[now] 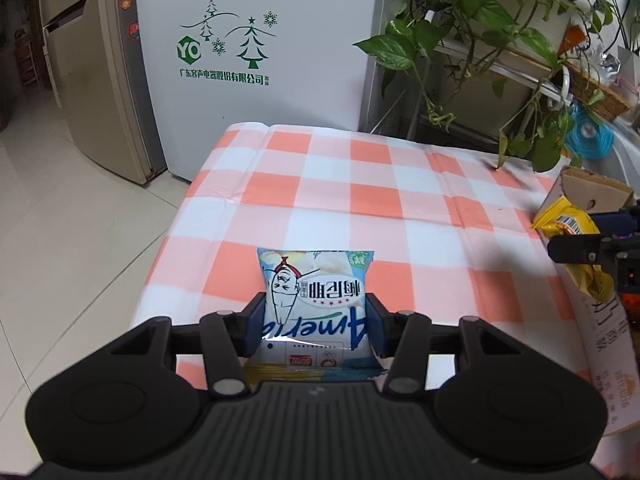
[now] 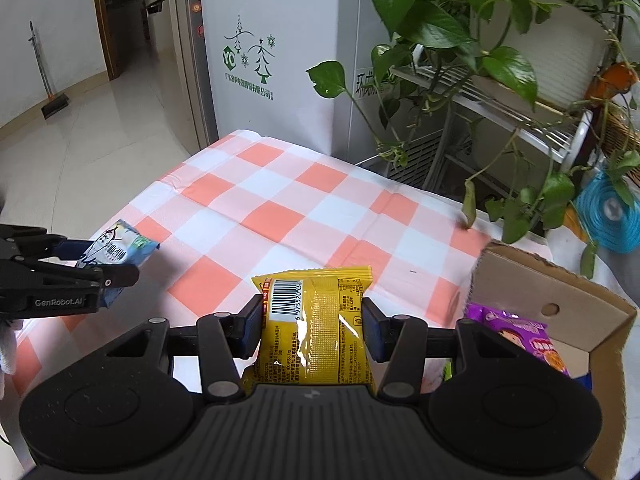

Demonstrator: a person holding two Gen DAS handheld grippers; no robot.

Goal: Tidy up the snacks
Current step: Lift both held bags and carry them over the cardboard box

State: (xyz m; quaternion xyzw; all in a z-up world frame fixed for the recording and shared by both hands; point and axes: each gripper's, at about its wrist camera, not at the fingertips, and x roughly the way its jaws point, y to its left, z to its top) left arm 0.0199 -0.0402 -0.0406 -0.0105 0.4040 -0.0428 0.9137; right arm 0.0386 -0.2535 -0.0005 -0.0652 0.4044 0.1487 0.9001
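Note:
My left gripper [image 1: 316,316] is shut on a light-blue snack bag [image 1: 316,296] and holds it above the near left part of the checked table [image 1: 360,184]. It also shows in the right wrist view [image 2: 116,256] at the left. My right gripper [image 2: 312,316] is shut on a yellow snack bag [image 2: 316,320] above the table, just left of a cardboard box [image 2: 560,288]. The yellow bag also shows in the left wrist view [image 1: 560,220] by the box [image 1: 588,188]. A purple snack pack [image 2: 520,336] lies in the box.
A white fridge [image 1: 260,60] stands behind the table. A plant rack with trailing leaves [image 2: 480,60] hangs over the far right corner. A blue round object [image 2: 608,212] sits beyond the box. Tiled floor [image 1: 60,220] lies to the left.

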